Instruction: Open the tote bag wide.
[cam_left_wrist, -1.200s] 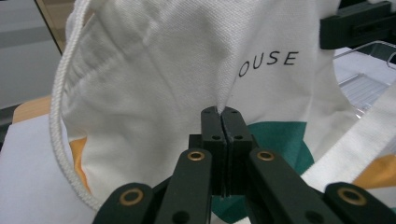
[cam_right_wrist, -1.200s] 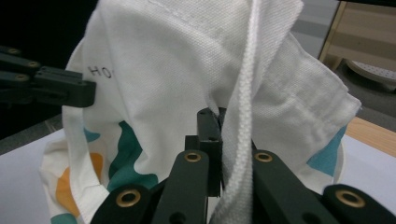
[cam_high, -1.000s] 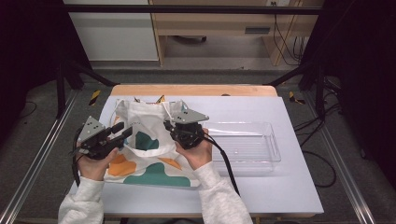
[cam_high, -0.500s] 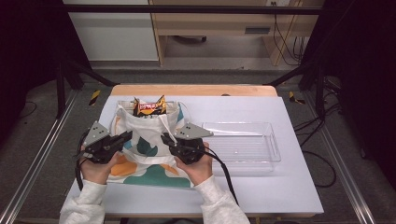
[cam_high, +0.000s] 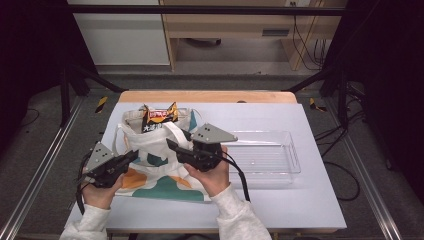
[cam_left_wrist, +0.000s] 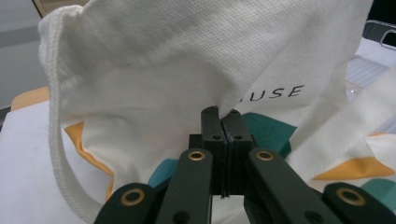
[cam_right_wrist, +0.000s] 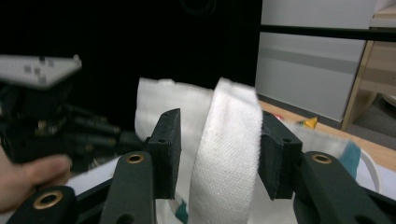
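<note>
Canvas tote bag (cam_high: 160, 155) lying flat on the white table (cam_high: 300, 210), with a snack packet (cam_high: 159, 116) protruding from its mouth at the far end and an empty clear tray (cam_high: 270, 159) just beside the bag on its right. The left gripper (cam_high: 131, 156), at the bag's near-left edge, has its jaws together, pinching a fold of the bag's cloth (cam_left_wrist: 224, 105). The right gripper (cam_high: 172, 146), over the bag's middle, has its jaws apart, having just been opening; a white handle strap (cam_right_wrist: 229, 154) passes between them without being pressed. Judged progress: the packet is partly out of the bag; its transfer, probably to the tray, remains.
</note>
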